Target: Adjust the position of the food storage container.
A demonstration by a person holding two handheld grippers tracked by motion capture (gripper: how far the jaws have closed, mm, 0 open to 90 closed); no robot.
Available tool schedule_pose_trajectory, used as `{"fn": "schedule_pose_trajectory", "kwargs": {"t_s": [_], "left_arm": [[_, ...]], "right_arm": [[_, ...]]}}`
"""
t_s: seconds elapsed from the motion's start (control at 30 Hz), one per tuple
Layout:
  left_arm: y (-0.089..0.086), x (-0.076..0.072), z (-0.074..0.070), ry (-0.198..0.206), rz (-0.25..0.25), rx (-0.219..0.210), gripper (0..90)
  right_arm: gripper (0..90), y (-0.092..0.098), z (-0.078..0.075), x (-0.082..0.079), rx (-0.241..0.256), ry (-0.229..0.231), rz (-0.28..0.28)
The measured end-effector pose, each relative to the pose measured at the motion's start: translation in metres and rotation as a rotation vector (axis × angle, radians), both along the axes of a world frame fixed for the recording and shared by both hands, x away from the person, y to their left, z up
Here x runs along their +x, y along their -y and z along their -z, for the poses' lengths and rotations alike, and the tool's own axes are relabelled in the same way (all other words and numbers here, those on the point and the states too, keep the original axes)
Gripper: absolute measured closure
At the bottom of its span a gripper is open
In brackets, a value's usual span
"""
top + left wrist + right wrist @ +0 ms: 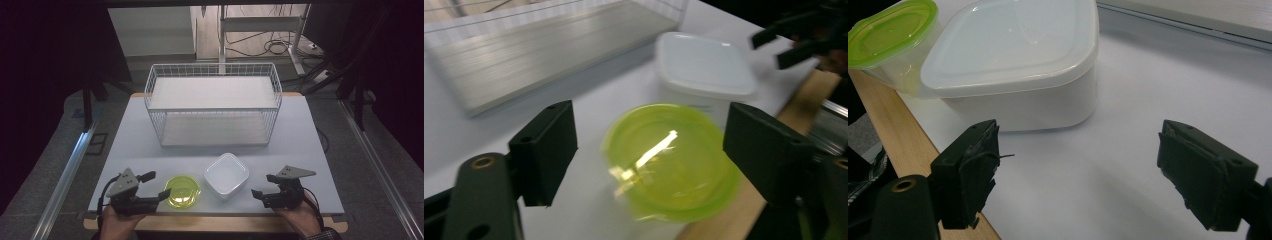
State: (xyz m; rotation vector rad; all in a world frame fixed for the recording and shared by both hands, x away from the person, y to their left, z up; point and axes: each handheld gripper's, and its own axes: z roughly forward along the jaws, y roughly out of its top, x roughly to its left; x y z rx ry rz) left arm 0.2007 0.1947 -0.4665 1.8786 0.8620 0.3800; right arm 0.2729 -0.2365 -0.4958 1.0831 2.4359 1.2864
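A pale grey table (140, 145) with a wooden front edge stands in a dim room, cables trailing on the floor behind. At the bottom left of the high view, the left gripper (157, 186) is spread wide, its jaws flanking but not touching the round clear tub with the lime-green lid (182, 190). At the bottom right, the right gripper (264, 186) gapes wide over bare tabletop. Just beside the tub sits a square white lidded plastic container (226, 175). Farther back, mid-frame, stands a white wire basket (214, 104).
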Motion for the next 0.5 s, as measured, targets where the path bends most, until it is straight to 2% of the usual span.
{"fn": "schedule_pose_trajectory", "kwargs": {"t_s": [0.07, 0.1, 0.13, 0.17, 0.33, 0.5], "left_arm": [[0.016, -0.003, -0.001, -0.001, 0.044, 0.022, 26.9], [0.016, -0.003, -0.001, -0.001, 0.044, 0.022, 30.1], [0.03, -0.005, 0.0, -0.006, 0.075, 0.051, 32.7], [0.035, -0.005, 0.001, -0.007, 0.083, 0.06, 35.1], [0.054, -0.005, 0.007, -0.034, 0.112, 0.072, 51.7], [0.066, -0.005, 0.011, -0.056, 0.127, 0.073, 70.9]], "right_arm": [[19.0, -0.001, -0.001, 0.0, 0.0, 0.002, -0.006], [19.3, -0.001, -0.001, -0.001, 0.0, 0.001, -0.008], [19.9, -0.001, -0.001, -0.001, -0.004, 0.001, -0.009], [20.9, -0.001, -0.001, -0.002, -0.003, 0.004, -0.009], [25.1, -0.002, -0.003, -0.003, -0.005, 0.015, -0.011], [29.9, -0.003, -0.003, -0.004, -0.027, 0.023, -0.017]]}}
